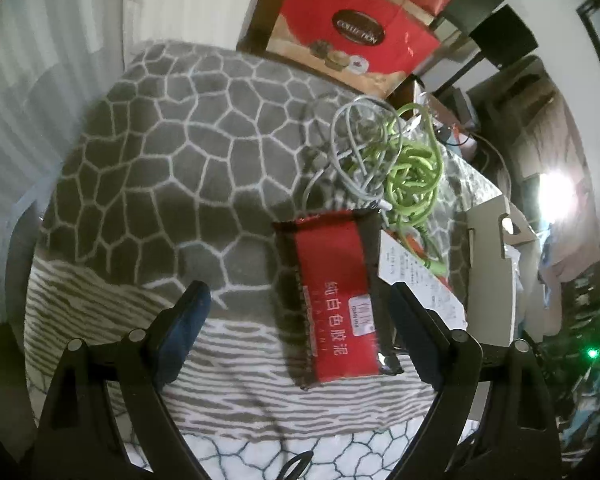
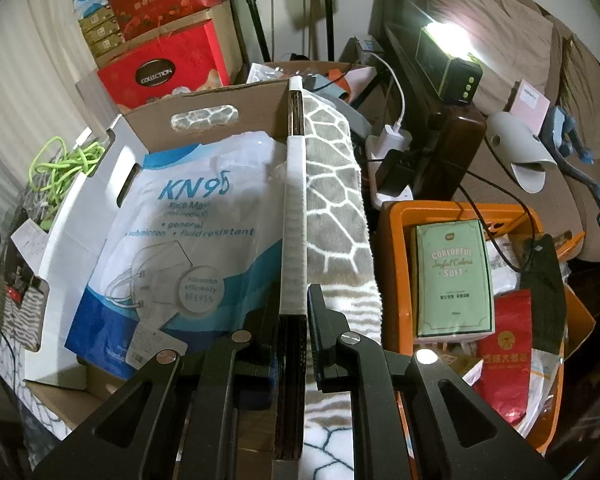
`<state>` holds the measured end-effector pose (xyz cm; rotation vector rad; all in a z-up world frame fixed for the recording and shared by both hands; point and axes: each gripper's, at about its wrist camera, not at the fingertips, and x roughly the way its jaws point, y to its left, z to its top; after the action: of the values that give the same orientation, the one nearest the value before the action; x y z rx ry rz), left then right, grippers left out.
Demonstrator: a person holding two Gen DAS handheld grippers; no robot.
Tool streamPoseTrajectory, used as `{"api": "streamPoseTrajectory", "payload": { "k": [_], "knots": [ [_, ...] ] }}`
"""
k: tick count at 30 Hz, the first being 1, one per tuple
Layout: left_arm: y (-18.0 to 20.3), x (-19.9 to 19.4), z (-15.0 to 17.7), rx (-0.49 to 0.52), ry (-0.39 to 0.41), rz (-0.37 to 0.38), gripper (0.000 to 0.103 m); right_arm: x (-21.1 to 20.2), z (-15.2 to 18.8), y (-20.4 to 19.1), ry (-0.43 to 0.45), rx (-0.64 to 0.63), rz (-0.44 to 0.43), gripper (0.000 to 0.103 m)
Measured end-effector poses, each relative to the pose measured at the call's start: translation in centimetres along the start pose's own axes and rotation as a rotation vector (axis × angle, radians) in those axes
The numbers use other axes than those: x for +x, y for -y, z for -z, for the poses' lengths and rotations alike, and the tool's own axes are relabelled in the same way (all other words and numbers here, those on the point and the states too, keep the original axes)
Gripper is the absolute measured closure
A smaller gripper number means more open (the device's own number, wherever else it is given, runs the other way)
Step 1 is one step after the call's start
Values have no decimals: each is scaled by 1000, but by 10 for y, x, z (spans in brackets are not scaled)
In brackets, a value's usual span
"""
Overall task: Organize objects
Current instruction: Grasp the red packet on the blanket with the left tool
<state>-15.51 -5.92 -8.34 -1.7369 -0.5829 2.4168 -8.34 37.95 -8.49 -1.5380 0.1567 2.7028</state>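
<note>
A red and dark packet with white Chinese print (image 1: pixel 336 300) lies flat on a grey patterned blanket (image 1: pixel 172 168). My left gripper (image 1: pixel 300 312) is open just above it, the packet between the fingers and nearer the right one. A tangle of green and grey cables (image 1: pixel 392 160) lies beyond the packet. My right gripper (image 2: pixel 294 308) is shut on the wall of a cardboard box (image 2: pixel 294 208), seen edge-on. The box holds a white and blue KN95 mask bag (image 2: pixel 188 240).
An orange bin (image 2: pixel 392 240) at the right holds a green tissue pack (image 2: pixel 452 276) and red bags. A white paper slip (image 1: pixel 420 280) lies right of the packet. Red gift boxes (image 1: pixel 352 32) stand behind. The green cables (image 2: pixel 68 164) lie left of the box.
</note>
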Motion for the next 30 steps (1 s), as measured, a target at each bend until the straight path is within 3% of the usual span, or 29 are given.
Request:
{"api": "streamPoseTrajectory", "payload": {
  "k": [11,13,16,20,22,24,30],
  "knots": [
    [19,16,8,48,-49,16,21,1,1,0,-4,1,-2,92],
    [24,22,10,67,-70,0,32,1,2,0,-4,2,-3,92],
    [27,29,11,62,-95,-2,37,1,2,0,-5,2,-2,92],
    [26,29,10,50,-84,11,38,1,1,0,-4,2,-2,92],
    [27,29,10,59,-85,9,51,1,1,0,-5,1,-2,92],
    [28,29,9,69,-78,9,55,1,1,0,-5,2,-2,92],
    [27,16,7,45,-16,25,58,1,1,0,-4,3,-2,92]
  ]
}}
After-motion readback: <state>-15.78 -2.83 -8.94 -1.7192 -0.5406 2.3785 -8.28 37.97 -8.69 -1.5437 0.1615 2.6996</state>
